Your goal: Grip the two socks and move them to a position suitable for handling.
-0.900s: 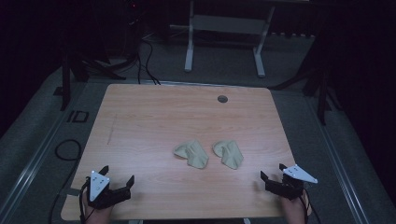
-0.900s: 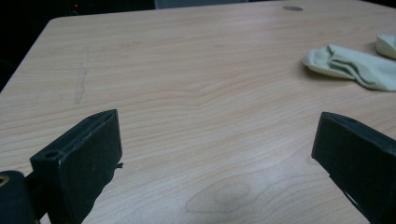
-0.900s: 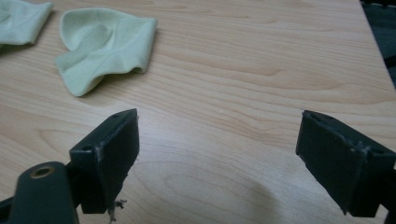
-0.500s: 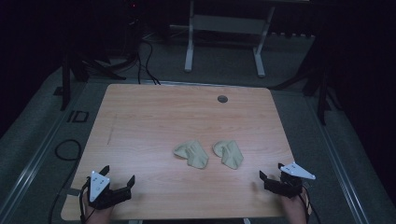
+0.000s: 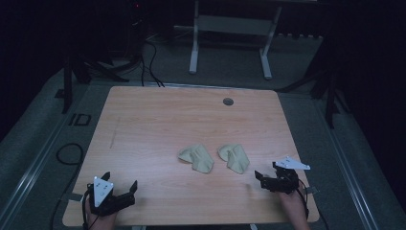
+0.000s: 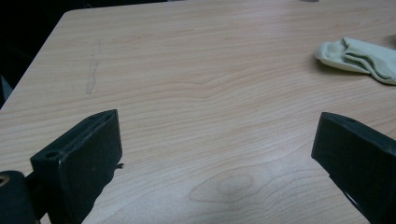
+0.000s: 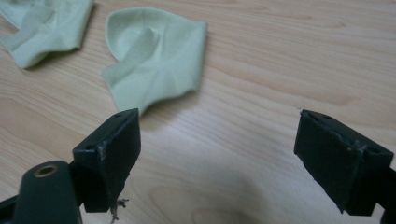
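Note:
Two pale green socks lie crumpled side by side on the wooden table (image 5: 158, 120), the left sock (image 5: 196, 158) and the right sock (image 5: 233, 157). My left gripper (image 5: 120, 182) rests open near the front left corner, nothing between its jaws. In the left gripper view the left gripper (image 6: 217, 140) faces bare wood, with a sock (image 6: 359, 55) far off at the upper right. My right gripper (image 5: 266, 172) stands open just right of the right sock. In the right gripper view the right gripper (image 7: 219, 135) is a short way from the nearer sock (image 7: 156, 60), with the other sock (image 7: 44, 28) beyond.
A round grey grommet (image 5: 228, 101) sits near the table's far edge. Behind the table stands a white frame (image 5: 230, 28), and cables (image 5: 148, 52) run across the dark floor. The front edge of the table is close under both hands.
The right gripper has edged left and slightly forward, closer to the right sock. The left gripper and both socks have stayed where they were.

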`<action>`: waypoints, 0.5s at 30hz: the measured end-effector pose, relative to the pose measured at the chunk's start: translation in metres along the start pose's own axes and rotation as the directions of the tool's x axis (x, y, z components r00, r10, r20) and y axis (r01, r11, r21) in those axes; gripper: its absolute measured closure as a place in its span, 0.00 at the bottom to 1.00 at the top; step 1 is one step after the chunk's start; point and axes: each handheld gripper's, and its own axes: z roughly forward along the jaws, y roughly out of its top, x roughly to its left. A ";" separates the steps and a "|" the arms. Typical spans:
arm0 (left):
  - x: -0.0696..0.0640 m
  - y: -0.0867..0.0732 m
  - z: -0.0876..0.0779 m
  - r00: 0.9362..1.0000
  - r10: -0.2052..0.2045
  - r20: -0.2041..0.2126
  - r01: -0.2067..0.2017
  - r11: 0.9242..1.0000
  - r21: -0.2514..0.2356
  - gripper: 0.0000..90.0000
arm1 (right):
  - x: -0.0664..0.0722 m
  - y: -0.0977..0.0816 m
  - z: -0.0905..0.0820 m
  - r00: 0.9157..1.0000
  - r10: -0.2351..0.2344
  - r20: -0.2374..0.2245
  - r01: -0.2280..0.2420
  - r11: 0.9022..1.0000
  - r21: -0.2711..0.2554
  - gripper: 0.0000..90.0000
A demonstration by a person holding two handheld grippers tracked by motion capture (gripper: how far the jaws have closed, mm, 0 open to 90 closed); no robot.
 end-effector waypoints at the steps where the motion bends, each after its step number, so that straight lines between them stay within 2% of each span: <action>1: 0.000 0.000 0.000 1.000 -0.001 0.004 0.001 1.000 -0.003 0.02 | 0.001 0.003 0.001 1.000 0.000 -0.005 0.000 1.000 -0.002 0.16; 4: -0.001 0.000 0.000 1.000 0.005 0.004 -0.005 1.000 -0.006 0.02 | 0.001 0.008 0.004 1.000 0.019 -0.022 -0.019 1.000 0.000 0.16; 5: -0.002 0.001 0.000 1.000 0.001 0.013 0.000 1.000 -0.011 0.02 | 0.003 0.015 0.008 0.999 0.042 -0.009 -0.042 0.999 0.015 0.15; 6: -0.002 0.001 0.000 1.000 0.001 0.013 0.000 1.000 -0.011 0.02 | 0.006 0.019 0.010 0.999 0.028 0.018 -0.029 0.999 0.031 0.14; 7: -0.003 0.001 0.000 1.000 0.004 0.020 -0.004 1.000 -0.009 0.02 | 0.008 0.022 0.013 0.999 0.021 0.025 -0.021 0.999 0.036 0.14; 9: -0.004 0.001 0.001 1.000 0.008 0.027 -0.008 1.000 -0.005 0.02 | 0.009 0.028 0.018 0.999 0.034 -0.020 -0.033 0.999 0.042 0.14; 12: -0.005 0.001 0.002 0.999 0.013 0.033 -0.013 1.000 0.001 0.02 | 0.012 0.033 0.025 0.999 0.027 -0.016 -0.026 0.998 0.059 0.14; 15: -0.005 0.001 0.001 0.999 0.014 0.037 -0.014 1.000 -0.001 0.02 | 0.018 0.046 0.040 0.998 0.031 -0.054 -0.026 0.997 0.079 0.18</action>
